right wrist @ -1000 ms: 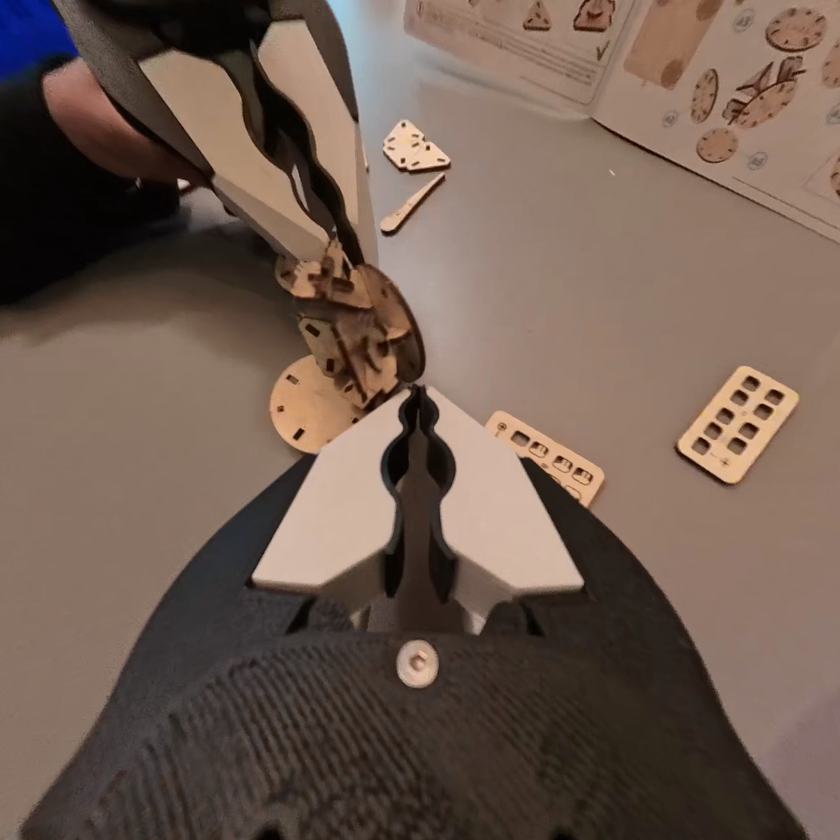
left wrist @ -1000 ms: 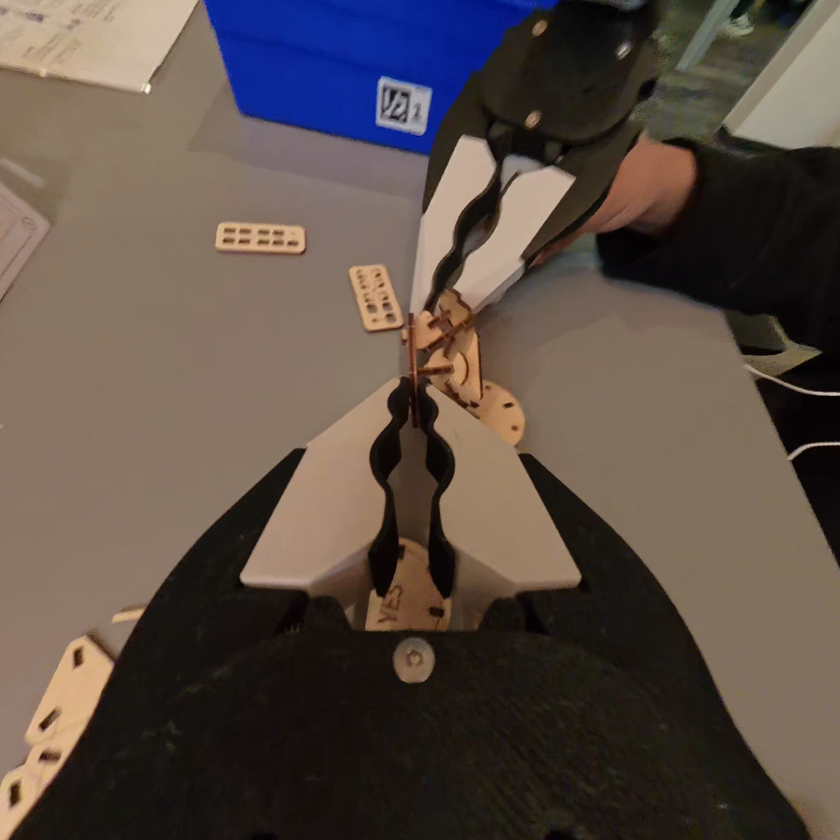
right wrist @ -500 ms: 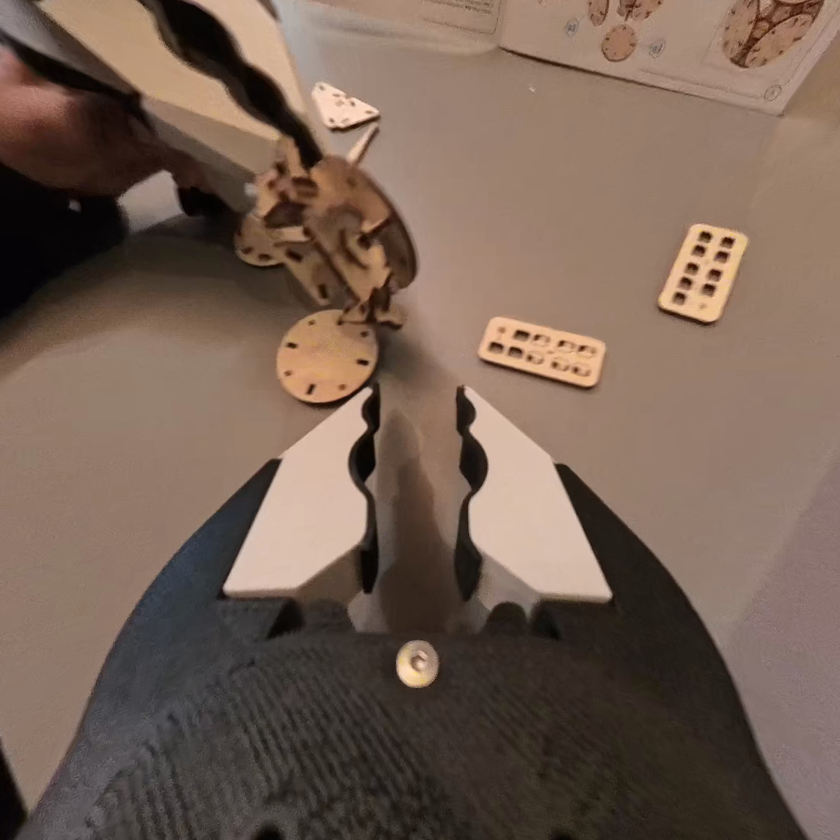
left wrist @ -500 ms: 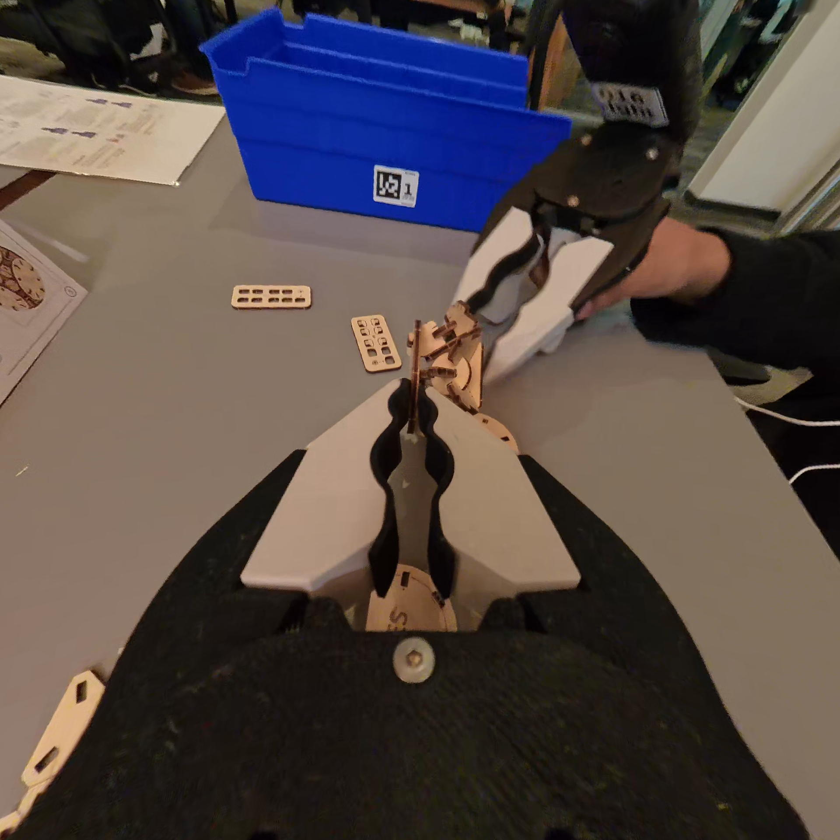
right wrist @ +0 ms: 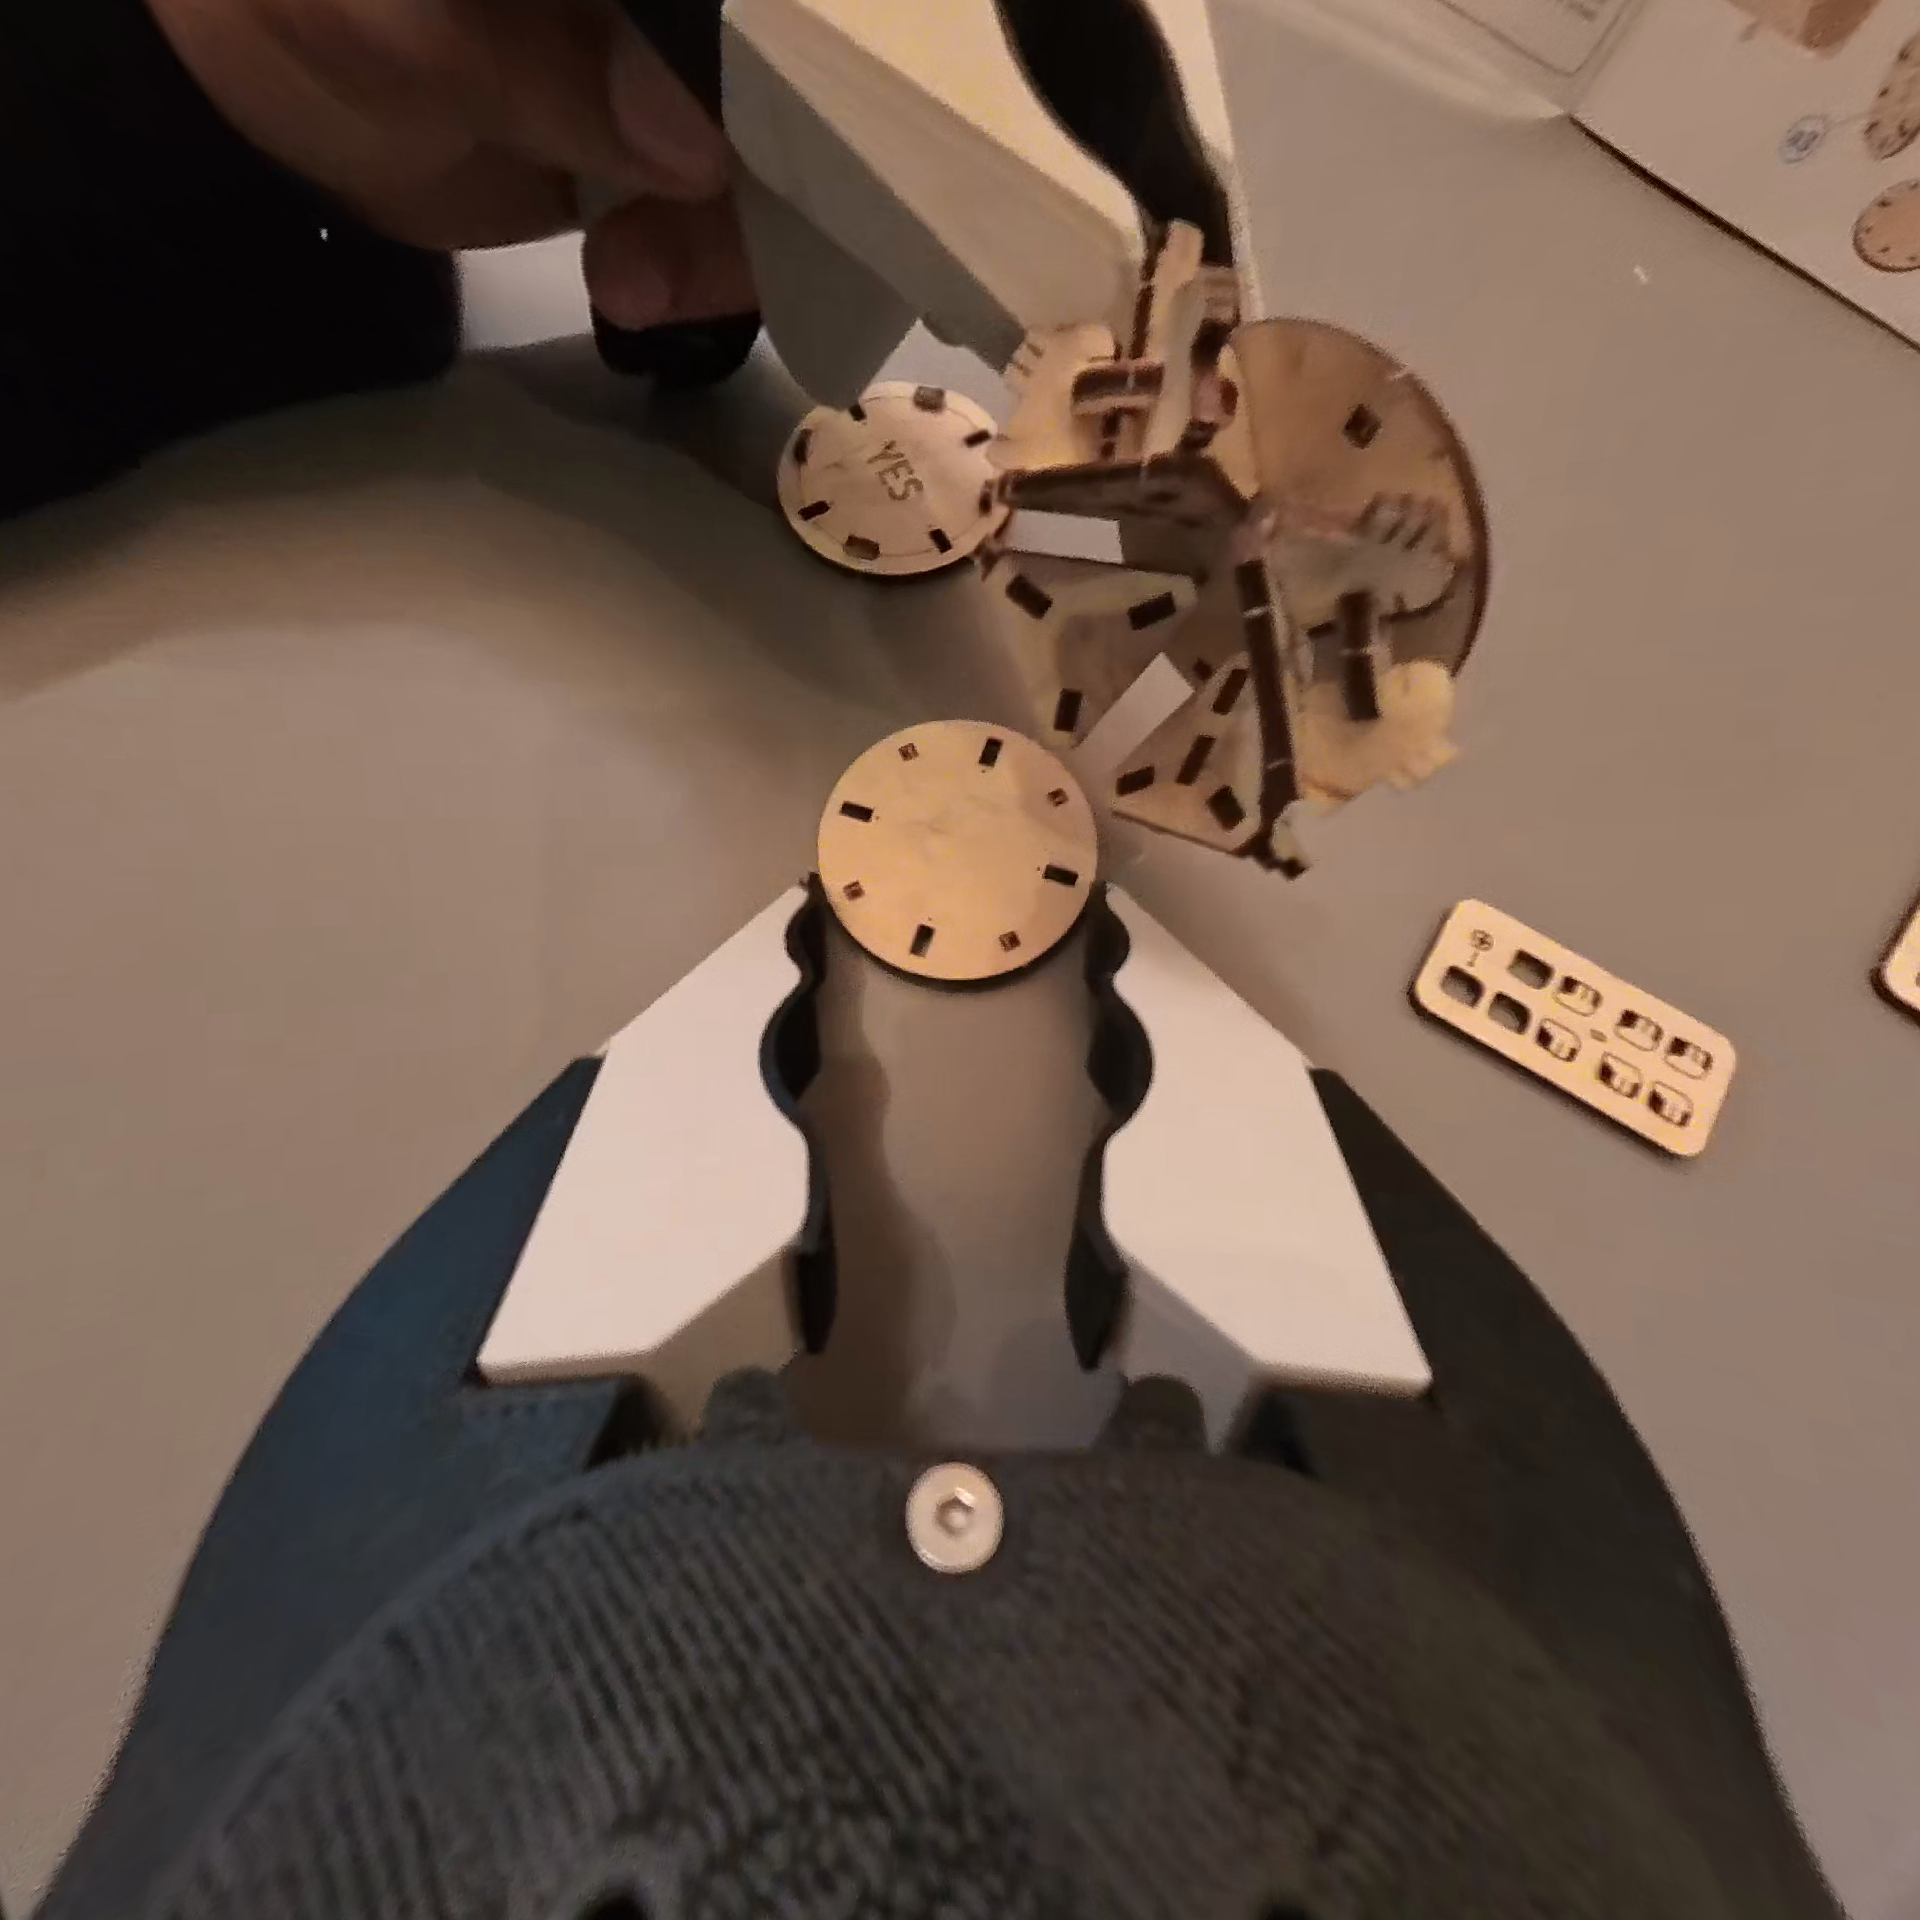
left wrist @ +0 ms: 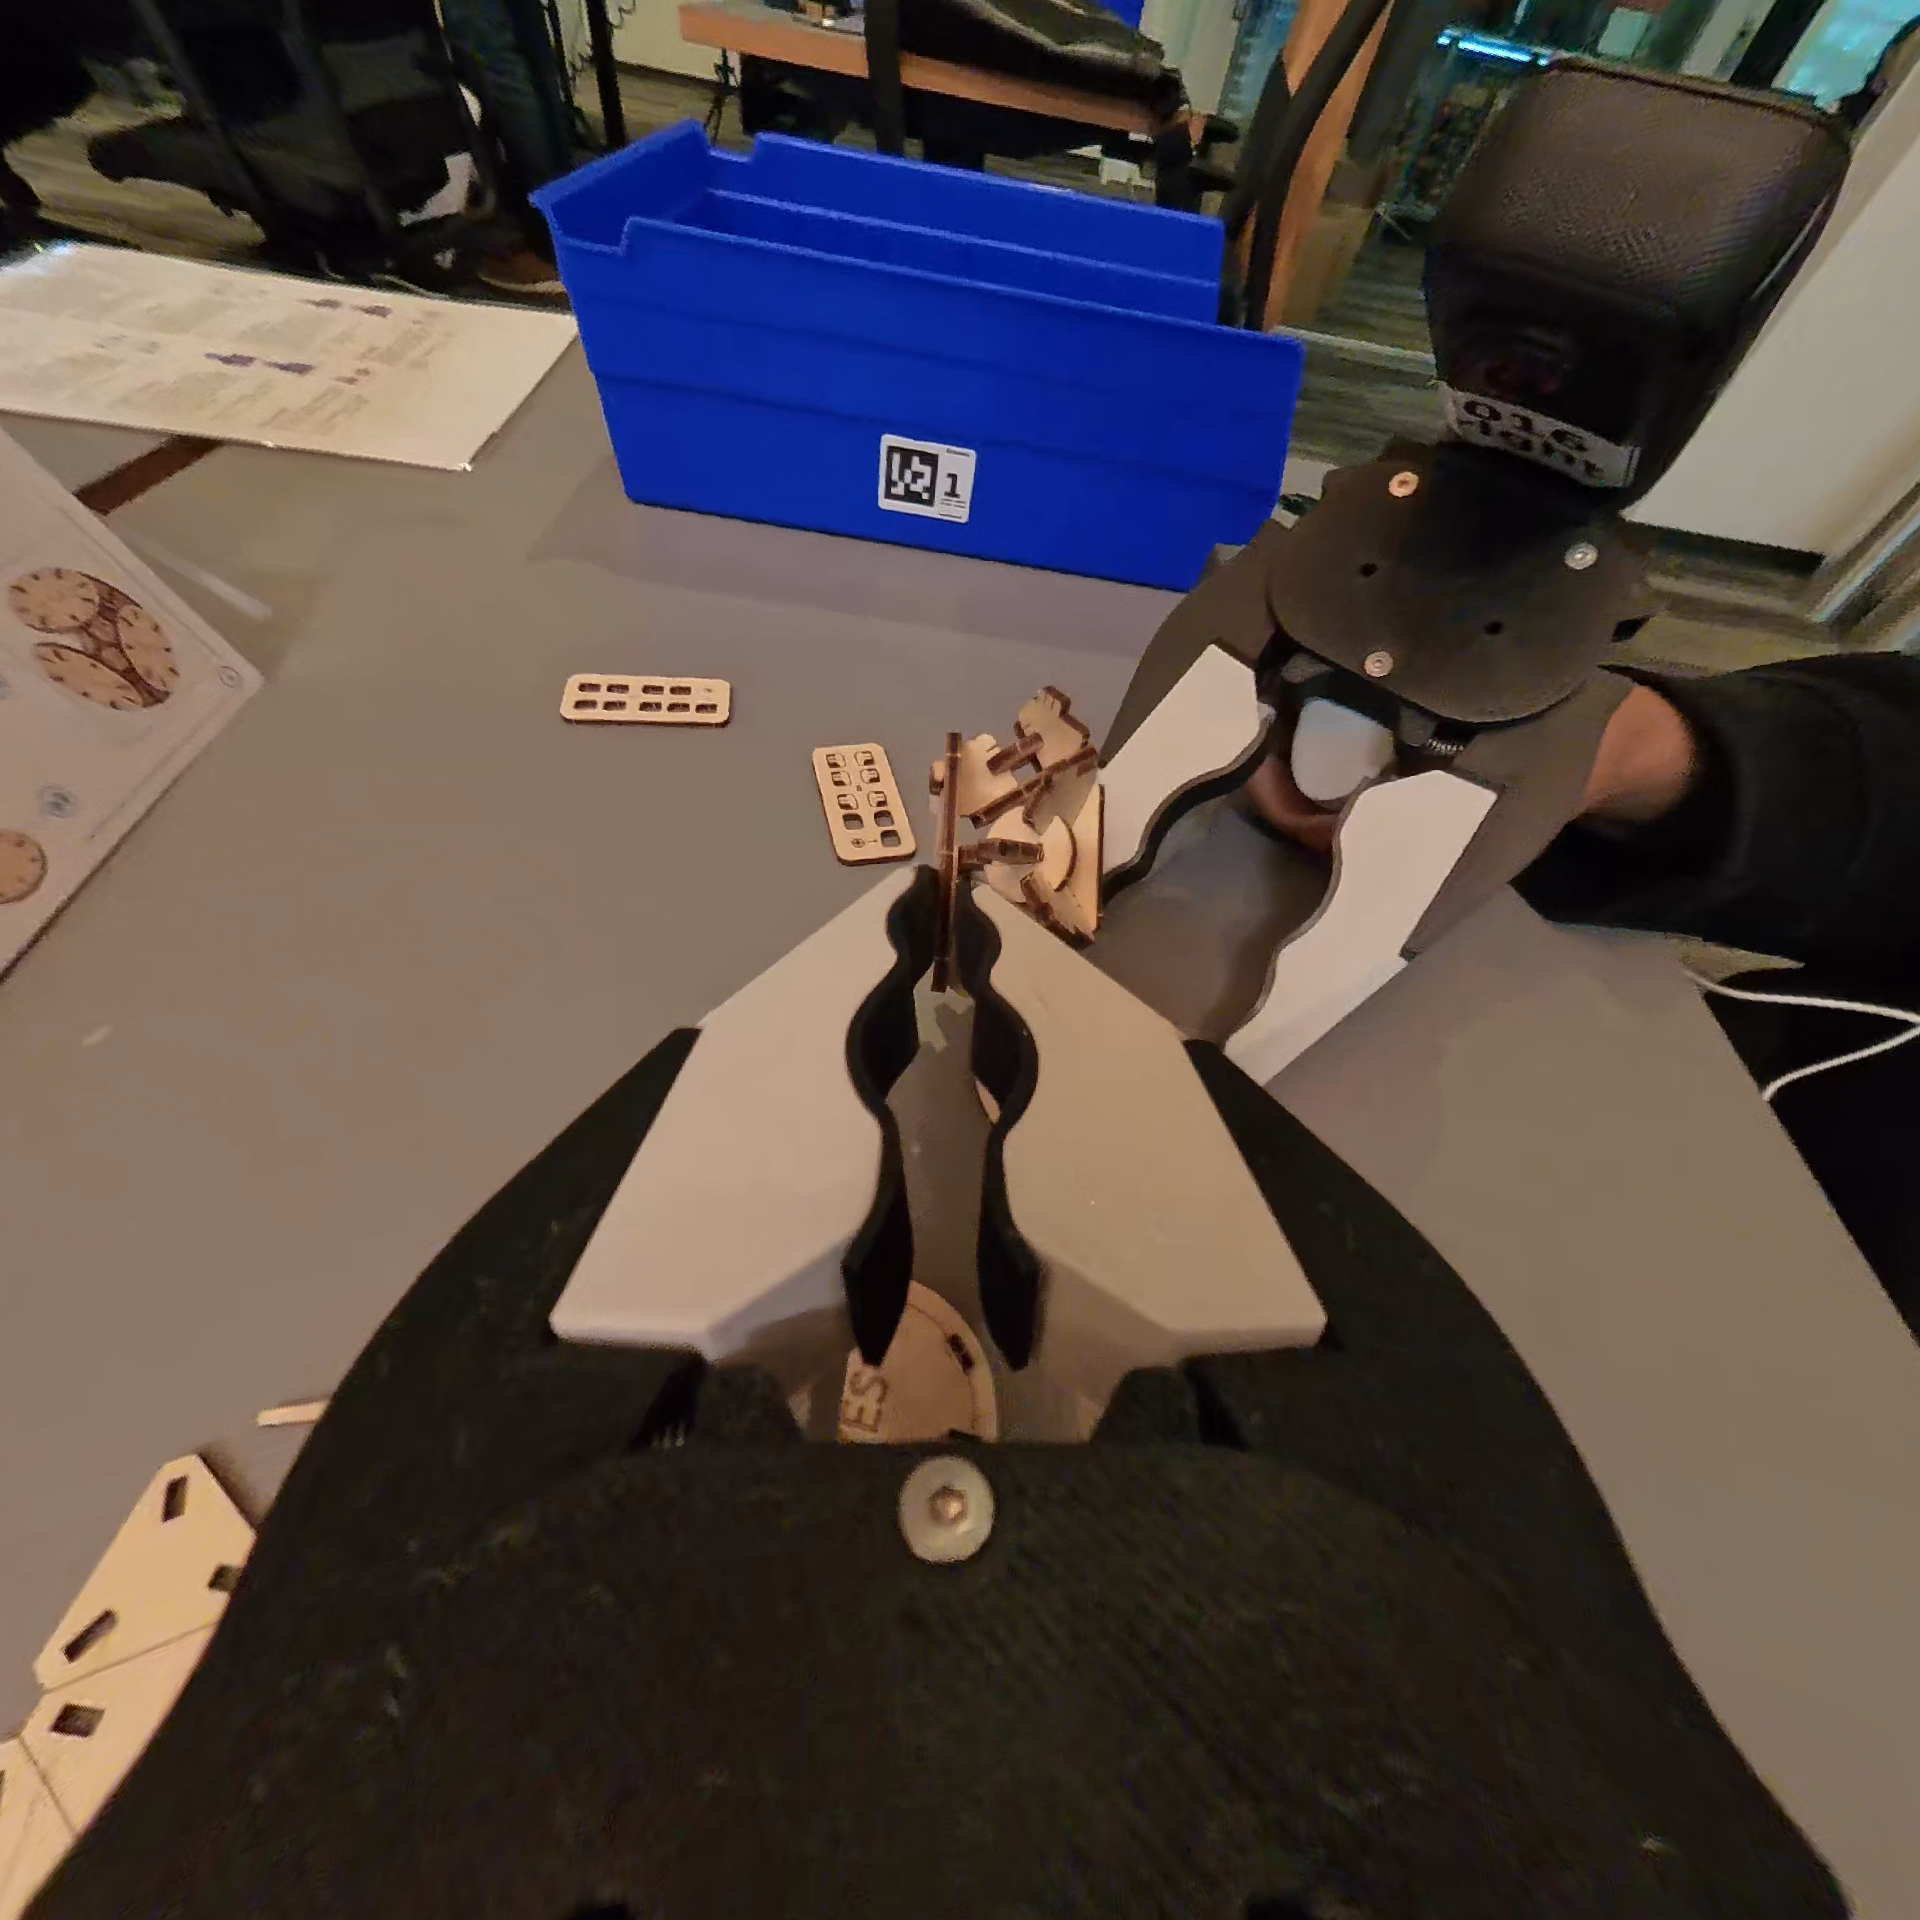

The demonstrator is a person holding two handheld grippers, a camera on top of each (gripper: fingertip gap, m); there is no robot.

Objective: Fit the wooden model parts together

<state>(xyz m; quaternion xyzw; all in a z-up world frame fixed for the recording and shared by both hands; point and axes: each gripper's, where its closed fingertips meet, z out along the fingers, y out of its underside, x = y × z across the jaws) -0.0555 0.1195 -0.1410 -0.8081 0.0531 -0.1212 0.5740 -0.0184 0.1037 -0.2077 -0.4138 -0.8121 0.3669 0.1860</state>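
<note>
Left claw: the left claw (left wrist: 945,914) is pressed together on the thin edge of a plate of the wooden model (left wrist: 1029,821) and holds it clear of the worktop (left wrist: 364,935), as it did a second ago.
Right claw: the right claw (right wrist: 956,935) was pinched together at the model a second ago. Now it is spread wide and empty, apart from the model.
Nearest to right claw: a round wooden disc (right wrist: 956,862) with small slots lies flat on the worktop right at the fingertips. Whether the tips touch it I cannot tell.
Model now: it is carried by the left claw alone and hangs just beyond the disc, to its right in the right wrist view.
Around them: a second disc (right wrist: 883,478) lies beyond, under the left claw. A slotted card (right wrist: 1569,1039) lies to the right and another card (left wrist: 644,699) farther off.
Edges: a blue bin (left wrist: 914,343) stands at the far side, paper sheets (left wrist: 249,353) lie along the left, and flat wooden pieces (left wrist: 135,1558) sit at the near left. The worktop's right edge runs close behind the right claw, with a white cable (left wrist: 1818,1049) past it.
Open room: bare worktop stretches between the cards and the sheets, left of both claws.
</note>
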